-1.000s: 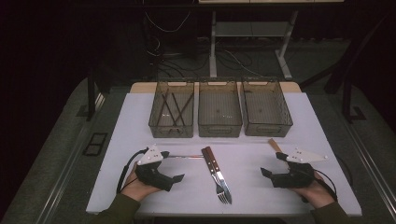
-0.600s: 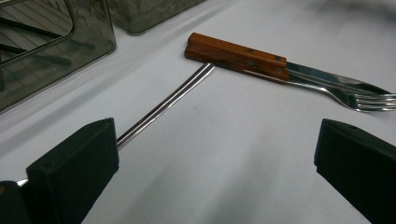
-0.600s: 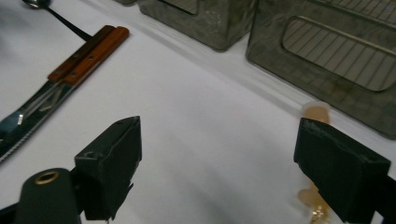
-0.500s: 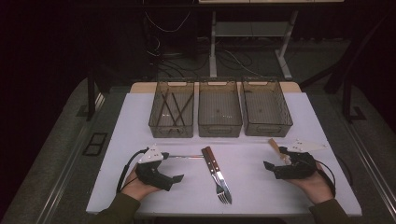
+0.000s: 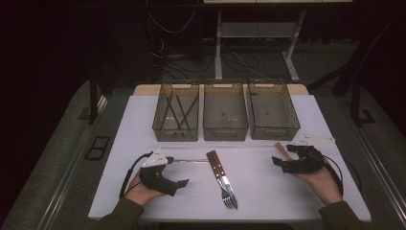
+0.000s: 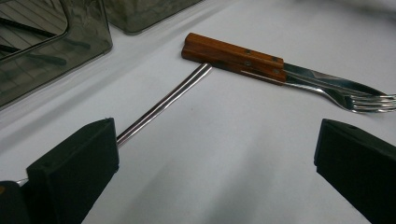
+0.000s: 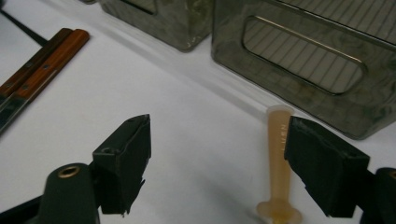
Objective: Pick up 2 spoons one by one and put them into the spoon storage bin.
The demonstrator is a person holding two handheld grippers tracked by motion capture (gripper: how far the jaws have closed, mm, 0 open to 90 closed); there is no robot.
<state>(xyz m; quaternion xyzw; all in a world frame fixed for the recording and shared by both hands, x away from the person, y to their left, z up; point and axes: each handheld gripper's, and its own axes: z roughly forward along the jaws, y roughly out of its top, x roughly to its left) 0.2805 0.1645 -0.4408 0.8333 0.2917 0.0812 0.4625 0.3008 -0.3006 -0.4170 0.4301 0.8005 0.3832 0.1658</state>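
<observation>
left gripper (image 5: 178, 183) is resting on the white table (image 5: 258, 191), jaws standing wide apart, a thin metal rod (image 6: 163, 103) lying just beside one jaw. right gripper (image 7: 217, 163) is sitting with jaws apart, a tan plastic stick (image 7: 279, 158) just inside one jaw. wood-handled knife (image 5: 224, 173) and fork (image 5: 221, 180) are lying together mid-table, before three grey bins (image 5: 226, 132).

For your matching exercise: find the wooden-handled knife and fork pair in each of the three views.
High view: wooden-handled knife and fork pair at table centre.
Left gripper view: upper right, handles touching a thin metal rod.
Right gripper view: handles at upper left.
Shared landmark: smoky translucent plastic bins.
</observation>
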